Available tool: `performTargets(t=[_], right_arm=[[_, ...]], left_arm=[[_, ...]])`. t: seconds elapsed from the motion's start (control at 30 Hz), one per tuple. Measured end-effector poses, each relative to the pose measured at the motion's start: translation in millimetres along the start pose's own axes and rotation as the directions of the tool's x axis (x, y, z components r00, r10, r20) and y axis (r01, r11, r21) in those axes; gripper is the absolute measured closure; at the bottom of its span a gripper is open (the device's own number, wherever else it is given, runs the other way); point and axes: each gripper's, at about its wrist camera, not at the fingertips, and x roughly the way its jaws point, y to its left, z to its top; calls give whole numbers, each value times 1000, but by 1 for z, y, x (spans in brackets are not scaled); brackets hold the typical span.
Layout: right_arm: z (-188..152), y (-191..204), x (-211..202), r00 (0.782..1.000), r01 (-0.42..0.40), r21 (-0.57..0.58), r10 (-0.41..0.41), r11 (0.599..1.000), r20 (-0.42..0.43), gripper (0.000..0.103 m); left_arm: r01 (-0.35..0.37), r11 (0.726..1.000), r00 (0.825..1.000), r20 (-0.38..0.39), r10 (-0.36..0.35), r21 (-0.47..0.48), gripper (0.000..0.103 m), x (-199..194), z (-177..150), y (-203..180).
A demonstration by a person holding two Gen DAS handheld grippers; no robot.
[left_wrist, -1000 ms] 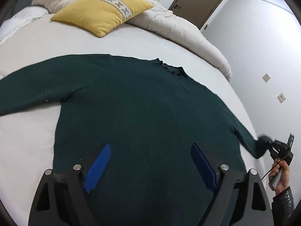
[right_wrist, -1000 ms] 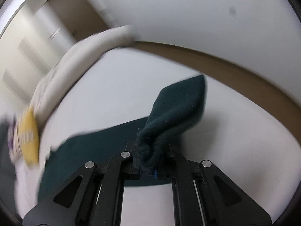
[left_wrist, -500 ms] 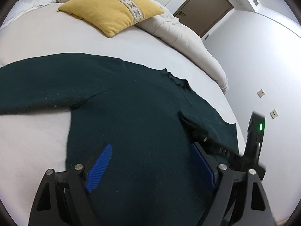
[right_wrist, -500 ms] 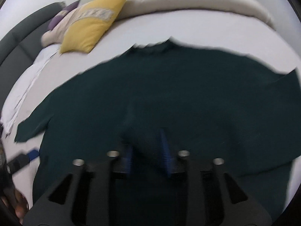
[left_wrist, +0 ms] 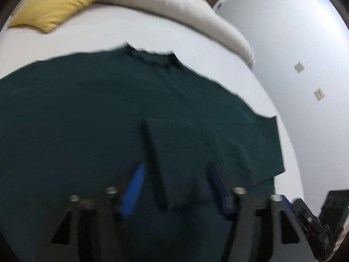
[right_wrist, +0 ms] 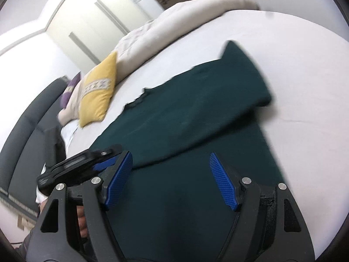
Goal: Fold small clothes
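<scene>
Both tools, left (left_wrist: 174, 187) and right (right_wrist: 172, 181), gape wide, holding nothing, above the green sweater (right_wrist: 196, 113) (one sleeve (left_wrist: 209, 150) folded across) on the bed (right_wrist: 305, 69).

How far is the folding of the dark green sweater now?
Done: one sleeve lies folded across the body of the dark green sweater, which is spread on the white bed. In hand: nothing; the left claw and right claw are both open above it. Left: the other sleeve, out of view here, and the body folds.
</scene>
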Motion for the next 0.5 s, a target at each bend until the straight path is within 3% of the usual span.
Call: performTargets(t=[0.1, 0.17, 0.37, 0.5], right_arm=[[1, -25, 0, 1000, 11, 40, -11, 999, -5, 31], [-4, -40, -3, 1000, 18, 66, -17, 998, -11, 31], [-6, -51, 6, 1000, 24, 90, -24, 996, -6, 31], [5, -53, -2, 998, 56, 60, -57, 997, 6, 31]], left_arm=[[-68, 997, 998, 13, 68, 41, 65, 10, 5, -9], [-76, 996, 997, 20, 75, 40, 88, 7, 7, -9], [-99, 991, 993, 77, 92, 90, 94, -13, 11, -15], [-98, 992, 980, 183, 82, 81, 94, -45, 25, -5]])
